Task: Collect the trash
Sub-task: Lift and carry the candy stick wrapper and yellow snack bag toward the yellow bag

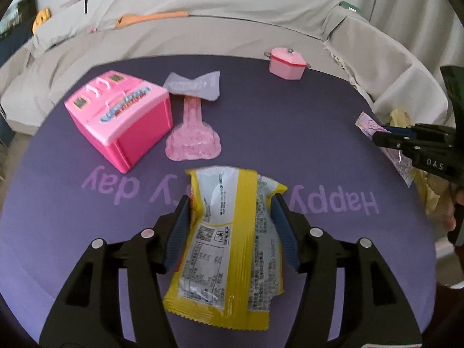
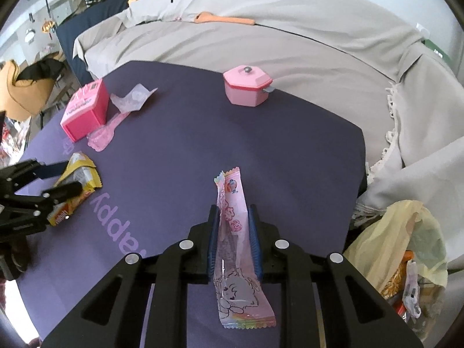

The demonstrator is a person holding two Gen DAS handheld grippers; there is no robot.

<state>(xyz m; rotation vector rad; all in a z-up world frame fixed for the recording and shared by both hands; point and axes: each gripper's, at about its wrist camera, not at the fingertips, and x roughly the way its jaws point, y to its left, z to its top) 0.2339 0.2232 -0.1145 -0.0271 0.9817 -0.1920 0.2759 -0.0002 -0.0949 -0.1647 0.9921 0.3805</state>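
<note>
My left gripper (image 1: 230, 203) is shut on a yellow and white snack wrapper (image 1: 232, 237) and holds it above the purple mat (image 1: 275, 121); it also shows in the right wrist view (image 2: 74, 175). My right gripper (image 2: 232, 211) is shut on a pink candy wrapper (image 2: 235, 232), which also shows in the left wrist view (image 1: 369, 123). A pale lilac wrapper (image 1: 192, 84) and a pink transparent wrapper (image 1: 192, 142) lie on the mat by the pink toy box (image 1: 121, 119). A yellow trash bag (image 2: 406, 246) with wrappers inside hangs off the mat's right edge.
A pink toy pot (image 2: 246, 85) stands at the mat's far side, also in the left wrist view (image 1: 287, 62). A beige covered sofa (image 2: 290, 29) curves behind the table. An orange long object (image 2: 223, 18) lies on the sofa.
</note>
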